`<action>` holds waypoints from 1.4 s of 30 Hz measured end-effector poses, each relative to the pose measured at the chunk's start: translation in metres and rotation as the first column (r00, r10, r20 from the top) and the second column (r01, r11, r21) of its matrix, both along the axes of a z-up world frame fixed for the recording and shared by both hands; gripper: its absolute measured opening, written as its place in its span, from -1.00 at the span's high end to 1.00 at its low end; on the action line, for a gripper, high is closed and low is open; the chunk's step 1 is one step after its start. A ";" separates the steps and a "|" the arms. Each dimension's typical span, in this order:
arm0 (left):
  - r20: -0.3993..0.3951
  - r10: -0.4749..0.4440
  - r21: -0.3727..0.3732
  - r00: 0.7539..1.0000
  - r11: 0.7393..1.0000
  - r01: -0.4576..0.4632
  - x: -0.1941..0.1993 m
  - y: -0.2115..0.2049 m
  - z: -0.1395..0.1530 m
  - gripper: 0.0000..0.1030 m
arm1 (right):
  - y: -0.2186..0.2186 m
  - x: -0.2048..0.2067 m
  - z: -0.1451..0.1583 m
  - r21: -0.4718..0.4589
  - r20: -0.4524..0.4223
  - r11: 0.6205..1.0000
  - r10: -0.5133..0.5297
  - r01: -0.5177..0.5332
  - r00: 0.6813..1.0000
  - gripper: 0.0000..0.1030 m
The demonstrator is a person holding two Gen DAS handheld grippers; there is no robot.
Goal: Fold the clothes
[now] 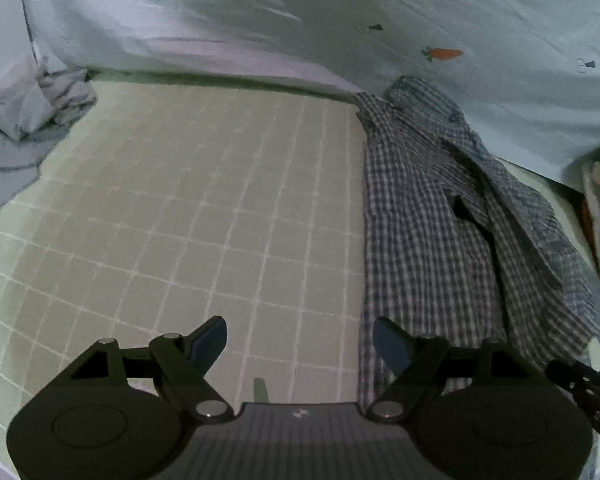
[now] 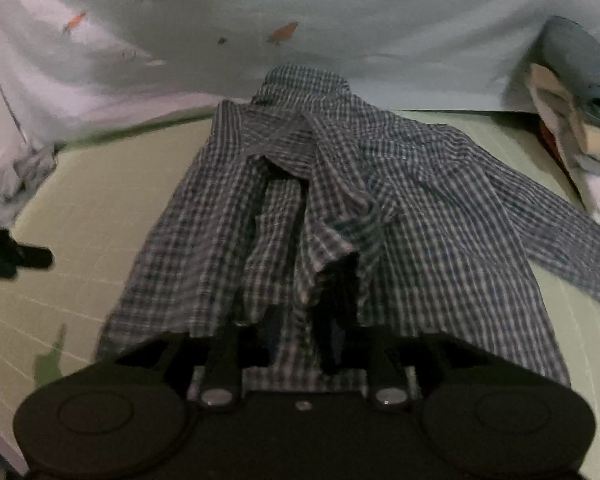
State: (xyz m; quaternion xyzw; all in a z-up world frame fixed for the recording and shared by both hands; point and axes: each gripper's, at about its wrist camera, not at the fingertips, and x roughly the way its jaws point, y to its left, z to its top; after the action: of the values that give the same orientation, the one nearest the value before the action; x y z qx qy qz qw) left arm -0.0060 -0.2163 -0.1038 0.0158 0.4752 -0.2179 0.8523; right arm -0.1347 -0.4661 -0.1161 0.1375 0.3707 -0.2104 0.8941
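Surface: pale green gridded bench (image 1: 204, 184), carrot-print sheet (image 1: 440, 12) behind | Your left tool (image 1: 300, 344): wide, empty over bare grid | Checked shirt (image 2: 380, 184): crumpled, draped over your right tool (image 2: 300, 344); grip unclear | Clothes heaped (image 1: 24, 120) far left.

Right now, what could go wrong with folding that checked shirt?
The checked shirt is bunched over the right gripper, so its fingers might snag cloth. One sleeve trails sideways and may fold in crooked. The left gripper, open over the bare mat, holds nothing, so the shirt could slide.
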 end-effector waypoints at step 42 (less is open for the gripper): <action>-0.056 0.038 -0.071 0.998 0.997 -0.042 -0.097 -0.230 -0.013 0.37 | -0.244 -0.166 -0.033 0.015 -0.099 0.968 -0.248 0.251 0.964 -0.99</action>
State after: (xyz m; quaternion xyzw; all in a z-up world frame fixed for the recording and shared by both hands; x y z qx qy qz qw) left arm -0.1034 -0.4459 -0.1167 -0.0302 0.4904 -0.2180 0.8433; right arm -0.3006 -0.7102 -0.1489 0.1851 0.3961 -0.3227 0.8395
